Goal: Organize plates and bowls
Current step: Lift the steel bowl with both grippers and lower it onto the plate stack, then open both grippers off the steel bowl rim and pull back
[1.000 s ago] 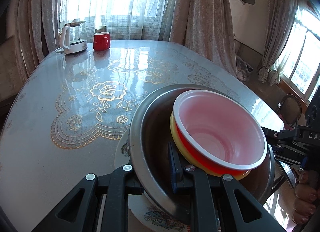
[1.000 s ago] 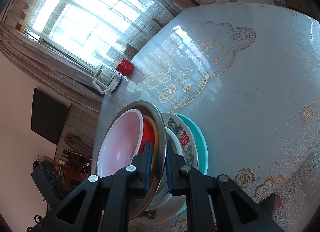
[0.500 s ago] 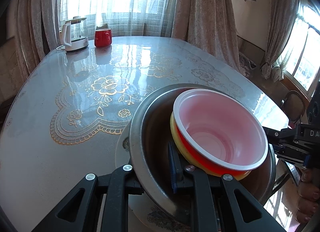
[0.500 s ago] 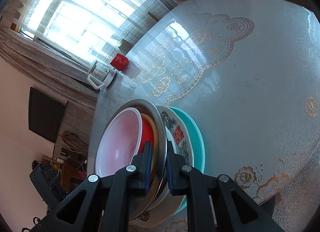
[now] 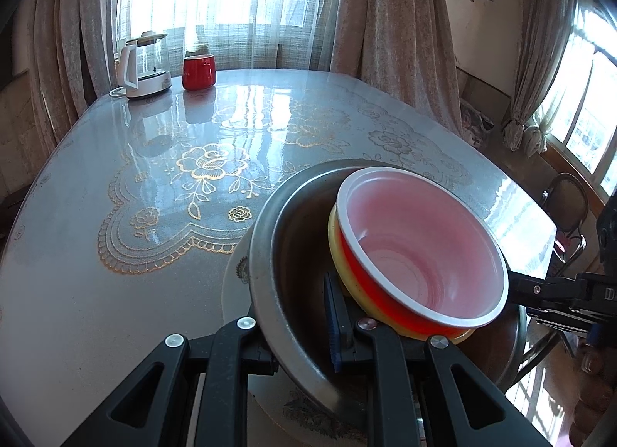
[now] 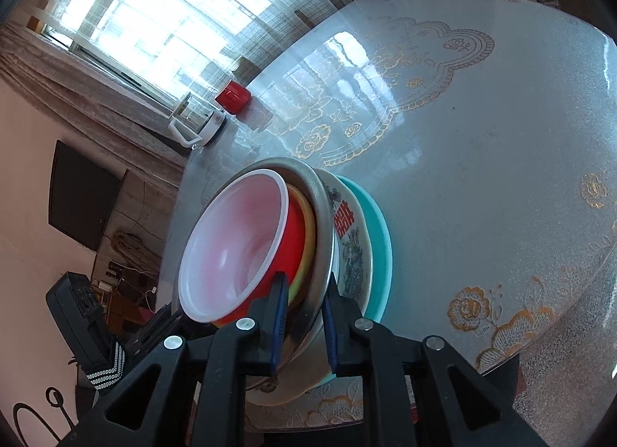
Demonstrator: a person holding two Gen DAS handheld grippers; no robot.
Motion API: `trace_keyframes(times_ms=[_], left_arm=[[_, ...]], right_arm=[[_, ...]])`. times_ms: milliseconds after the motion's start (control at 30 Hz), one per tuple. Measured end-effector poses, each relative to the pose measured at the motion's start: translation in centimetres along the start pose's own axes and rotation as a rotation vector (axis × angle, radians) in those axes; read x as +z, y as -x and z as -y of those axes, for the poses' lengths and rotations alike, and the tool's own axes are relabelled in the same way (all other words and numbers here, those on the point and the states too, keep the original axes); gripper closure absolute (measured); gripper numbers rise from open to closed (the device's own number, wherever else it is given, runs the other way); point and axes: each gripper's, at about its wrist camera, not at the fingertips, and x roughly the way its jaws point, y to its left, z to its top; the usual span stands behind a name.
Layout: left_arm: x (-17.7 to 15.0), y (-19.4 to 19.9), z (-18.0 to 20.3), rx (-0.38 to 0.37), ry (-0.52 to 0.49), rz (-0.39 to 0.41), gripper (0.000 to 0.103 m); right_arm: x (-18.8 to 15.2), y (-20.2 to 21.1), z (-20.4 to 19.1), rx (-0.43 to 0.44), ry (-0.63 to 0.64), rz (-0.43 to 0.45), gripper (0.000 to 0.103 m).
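A steel bowl [image 5: 293, 254] holds a yellow bowl [image 5: 333, 231] with a red, white-lined bowl [image 5: 420, 250] nested in it. My left gripper [image 5: 300, 316] is shut on the steel bowl's near rim, one blue pad inside the bowl. In the right wrist view the steel bowl [image 6: 322, 223] sits on a white patterned plate [image 6: 347, 238], which lies on a teal plate [image 6: 380, 238]. My right gripper [image 6: 302, 316] clasps the steel rim on the opposite side, its pads on either side of it. In the left wrist view the right gripper [image 5: 540, 292] reaches in from the right.
The stack stands near the front edge of a glass-topped table [image 5: 115, 254] with a gold lace pattern. A glass kettle [image 5: 144, 65] and a red mug [image 5: 198, 72] stand at the far end by the curtains. A chair [image 5: 567, 208] is beyond the table's right edge.
The right gripper's pads stand slightly wider about the steel rim than a second ago. The stack and the left gripper have stayed where they were.
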Motion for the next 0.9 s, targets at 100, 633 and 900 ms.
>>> trace_keyframes(times_ms=[100,633,900], left_arm=[[-0.1,0.5,-0.2,-0.017,0.003,0.001,0.083],[-1.4,2.8,-0.7,-0.003,0.005,0.022,0.075],[-1.8,4.5,-0.8,-0.007,0.011,0.048,0.074]], right_arm=[[0.2,-0.1,0.5,0.016,-0.028,0.002,0.09],[0.2,0.0,-0.5,0.001,0.015,0.014,0.087],[-1.7,0.7,-1.3,0.001,0.067,0.007,0.083]])
